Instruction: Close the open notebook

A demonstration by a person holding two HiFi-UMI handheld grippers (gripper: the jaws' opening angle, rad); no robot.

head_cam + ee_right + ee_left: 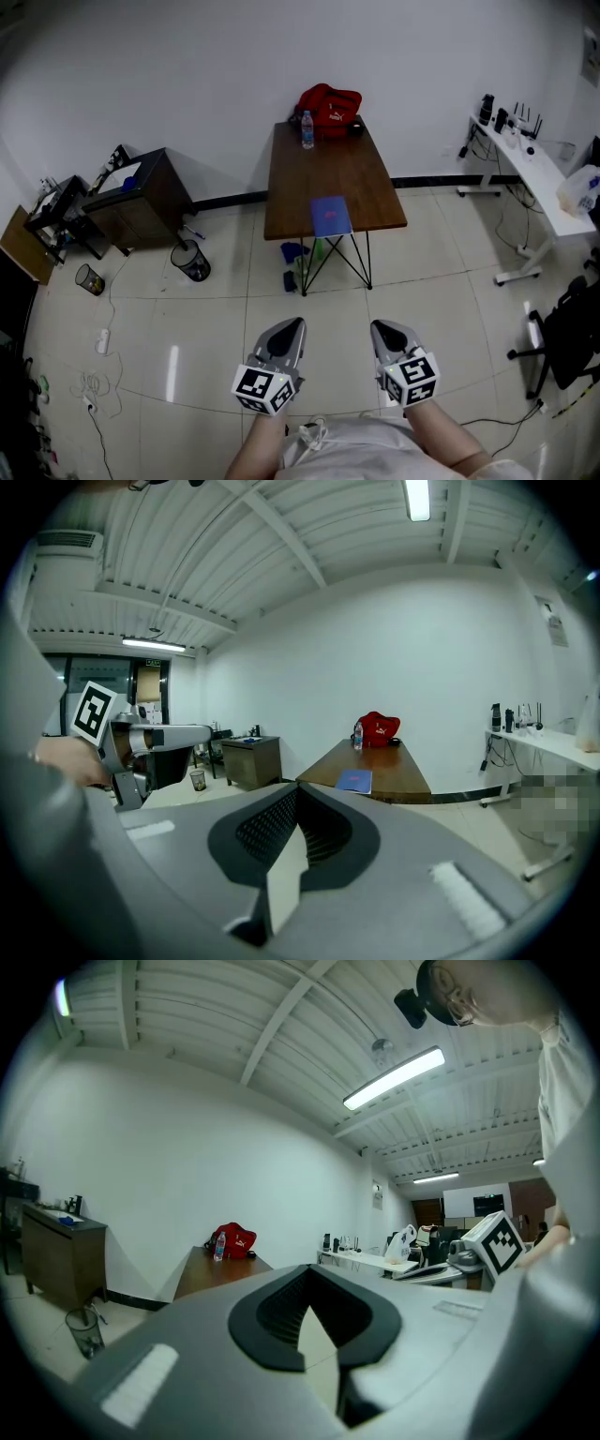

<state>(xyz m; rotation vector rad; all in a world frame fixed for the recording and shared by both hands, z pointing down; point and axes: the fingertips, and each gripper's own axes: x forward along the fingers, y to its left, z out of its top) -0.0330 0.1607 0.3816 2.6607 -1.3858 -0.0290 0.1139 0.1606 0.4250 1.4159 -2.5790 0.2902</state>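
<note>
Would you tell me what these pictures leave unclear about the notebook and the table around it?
Notebook: too small in the head view and right gripper view to tell open from closed.
Near end of the table: in the left gripper view, hidden behind the left gripper's own body.
Things under the table: too small in the head view to name.

The notebook is blue, on a brown wood worktop, with a red bag at the far end. The left gripper and right gripper are grey with black-and-white patterned cubes. The floor is cream tile and the wall white.
</note>
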